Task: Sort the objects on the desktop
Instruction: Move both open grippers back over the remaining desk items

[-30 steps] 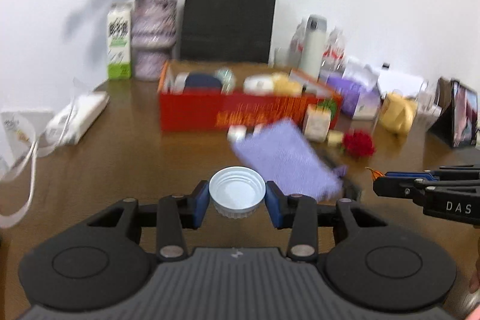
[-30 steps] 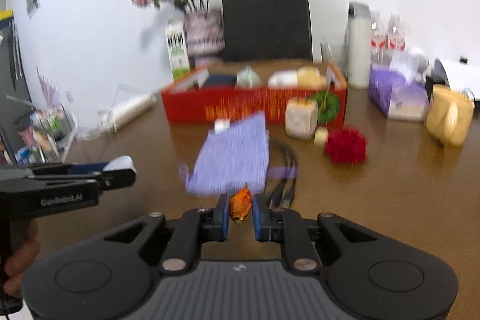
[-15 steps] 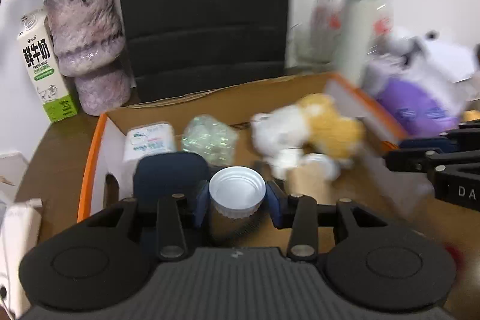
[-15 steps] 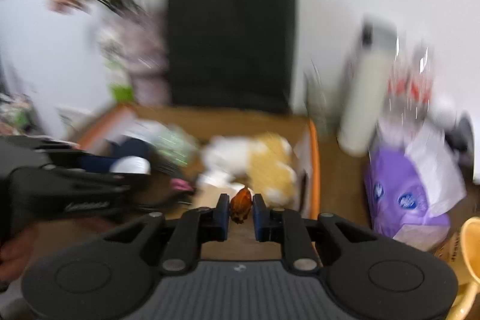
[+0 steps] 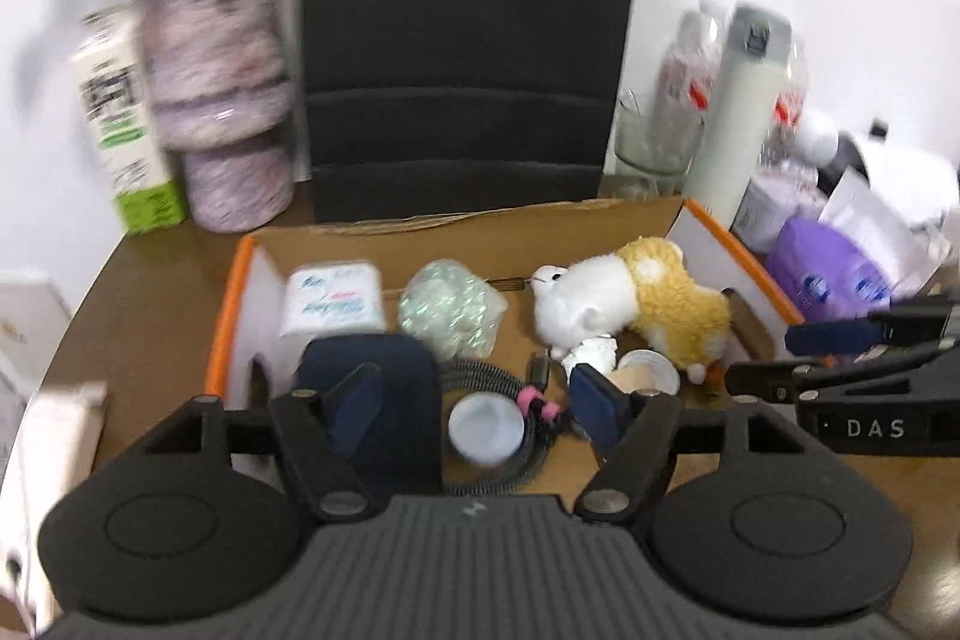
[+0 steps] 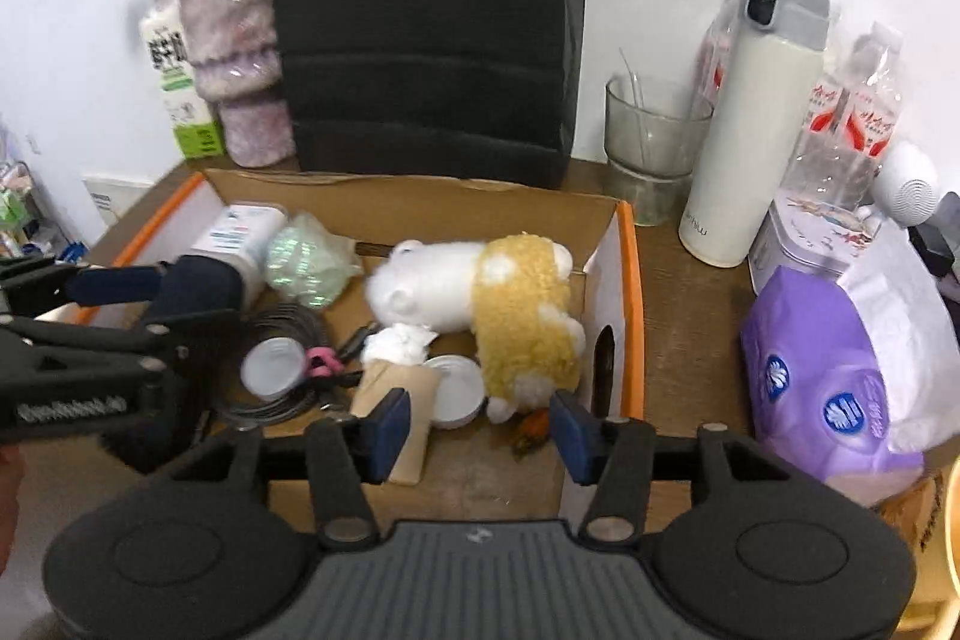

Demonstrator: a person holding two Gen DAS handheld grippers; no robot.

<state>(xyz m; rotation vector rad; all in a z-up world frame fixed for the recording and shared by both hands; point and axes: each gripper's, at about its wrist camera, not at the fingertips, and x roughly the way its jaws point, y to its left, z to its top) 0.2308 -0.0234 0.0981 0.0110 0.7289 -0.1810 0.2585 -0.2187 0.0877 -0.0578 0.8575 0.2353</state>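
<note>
White lid below opening left gripper, between fingers, untouched.

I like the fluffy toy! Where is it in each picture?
Left wrist view: the plush toy lies in the box's right half, right of centre in the picture.
Right wrist view: the plush toy lies in the box's right end, near the picture's centre.
Shared landmark: the white flask behind the box.
</note>
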